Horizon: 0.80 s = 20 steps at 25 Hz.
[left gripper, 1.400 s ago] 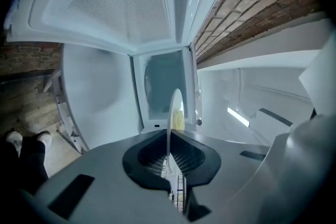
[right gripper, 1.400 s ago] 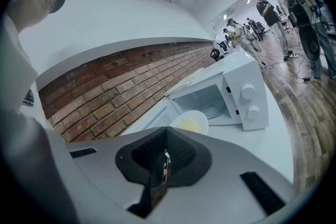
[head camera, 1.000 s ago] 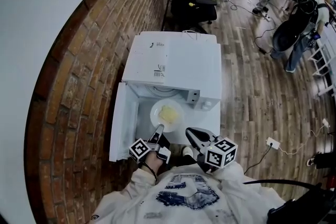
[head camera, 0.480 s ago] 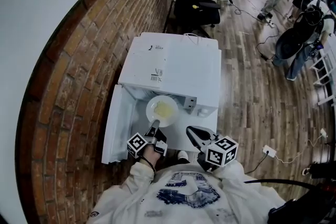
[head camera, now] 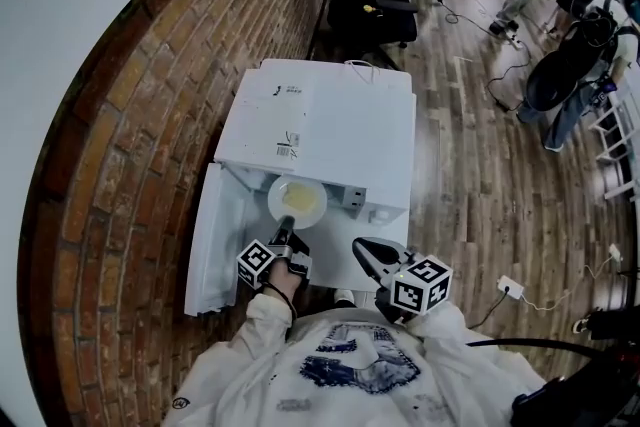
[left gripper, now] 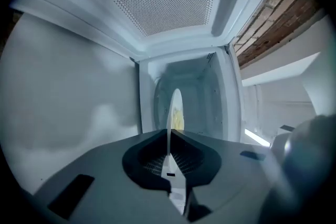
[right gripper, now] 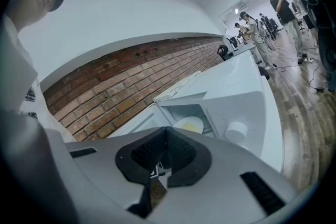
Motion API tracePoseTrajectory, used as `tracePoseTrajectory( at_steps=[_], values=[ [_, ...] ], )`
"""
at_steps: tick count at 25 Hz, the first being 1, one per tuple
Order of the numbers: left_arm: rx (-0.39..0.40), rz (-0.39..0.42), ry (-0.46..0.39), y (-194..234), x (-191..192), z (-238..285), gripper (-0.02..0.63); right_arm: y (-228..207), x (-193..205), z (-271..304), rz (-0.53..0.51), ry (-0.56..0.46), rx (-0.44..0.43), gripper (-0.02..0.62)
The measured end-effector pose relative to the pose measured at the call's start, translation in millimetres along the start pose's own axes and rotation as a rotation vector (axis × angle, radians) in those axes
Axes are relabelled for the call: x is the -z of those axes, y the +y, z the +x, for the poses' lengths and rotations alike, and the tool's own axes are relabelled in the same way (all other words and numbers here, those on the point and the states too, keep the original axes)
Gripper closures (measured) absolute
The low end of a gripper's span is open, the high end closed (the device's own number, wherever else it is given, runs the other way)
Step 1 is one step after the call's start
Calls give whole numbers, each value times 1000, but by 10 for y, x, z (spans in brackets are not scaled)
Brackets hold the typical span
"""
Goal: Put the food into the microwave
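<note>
My left arm reaches forward, and the left gripper (head camera: 286, 233) points almost level, its fingers pinching the near rim of the plate (head camera: 276, 196). The plate carries the yellow food (head camera: 301, 203) and hangs in the mouth of the white microwave (head camera: 340, 120), whose door (head camera: 205, 245) is swung out to the left. The right gripper (head camera: 362, 250) hovers near my chest, fingers pressed together and empty. A brick wall (head camera: 130, 145) runs along the left, with wooden floor (head camera: 480, 185) to the right.

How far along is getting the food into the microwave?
Done: the door is open. In hand: the left gripper is shut on the rim of the plate, with the food on it, at the mouth of the microwave. Left: set it down, release, withdraw.
</note>
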State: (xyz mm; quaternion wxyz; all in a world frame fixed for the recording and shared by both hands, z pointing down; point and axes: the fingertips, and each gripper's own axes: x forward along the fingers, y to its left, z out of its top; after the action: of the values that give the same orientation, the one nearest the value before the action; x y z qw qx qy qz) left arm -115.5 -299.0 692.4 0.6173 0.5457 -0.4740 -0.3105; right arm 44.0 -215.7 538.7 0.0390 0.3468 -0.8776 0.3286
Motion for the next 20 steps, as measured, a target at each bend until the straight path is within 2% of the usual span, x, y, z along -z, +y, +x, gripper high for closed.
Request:
tracePoseTrajectory(
  at_steps=[20],
  values=[
    [-95,-10,-15,231,-132,590,588,-366,-123,-60,24,10,40,581]
  ],
)
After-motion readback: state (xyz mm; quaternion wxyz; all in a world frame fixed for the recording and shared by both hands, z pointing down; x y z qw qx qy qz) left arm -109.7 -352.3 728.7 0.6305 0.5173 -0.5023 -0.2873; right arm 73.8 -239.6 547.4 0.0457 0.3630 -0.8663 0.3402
